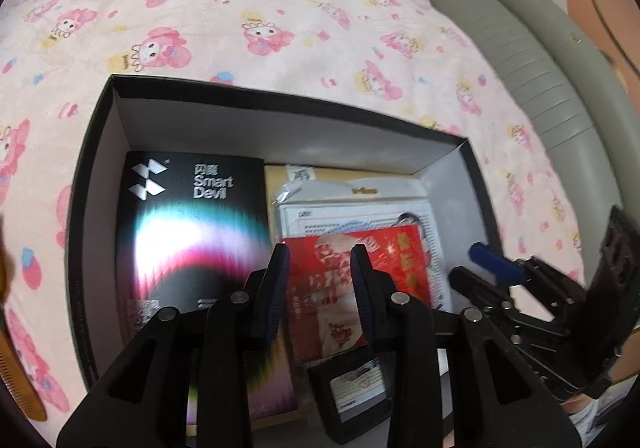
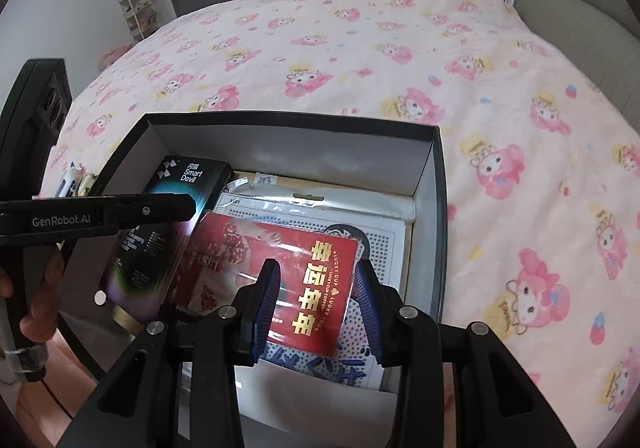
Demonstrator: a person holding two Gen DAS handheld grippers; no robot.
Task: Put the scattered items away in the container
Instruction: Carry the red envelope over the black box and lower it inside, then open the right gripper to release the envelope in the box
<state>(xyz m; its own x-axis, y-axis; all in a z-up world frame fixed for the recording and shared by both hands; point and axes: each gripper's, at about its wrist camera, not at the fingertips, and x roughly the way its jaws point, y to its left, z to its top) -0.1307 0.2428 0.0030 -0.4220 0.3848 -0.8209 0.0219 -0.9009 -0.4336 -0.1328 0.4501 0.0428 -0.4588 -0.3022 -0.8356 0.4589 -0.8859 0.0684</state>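
A black open box [image 1: 90, 183] [image 2: 438, 183] sits on a bed with a pink cartoon blanket [image 1: 280, 7]. In it lie a black "Smart Devil" carton [image 1: 192, 232] [image 2: 160, 248], a red packet with gold characters [image 1: 340, 288] [image 2: 316, 276] and bagged white bead sheets [image 1: 360, 203] [image 2: 380, 236]. My left gripper [image 1: 320, 264] hovers over the red packet with its fingers apart and nothing pinched. My right gripper [image 2: 318, 280] hangs open above the same packet, its pads clear of it. In the left wrist view the right gripper [image 1: 468, 264] shows beside the box's right wall.
A brown comb [image 1: 16, 368] lies on the blanket left of the box, and small items [image 2: 76, 179] lie beyond its left wall. A small black-framed card [image 1: 352, 388] rests at the box's near end. A grey padded headboard [image 1: 520, 47] borders the bed on the right.
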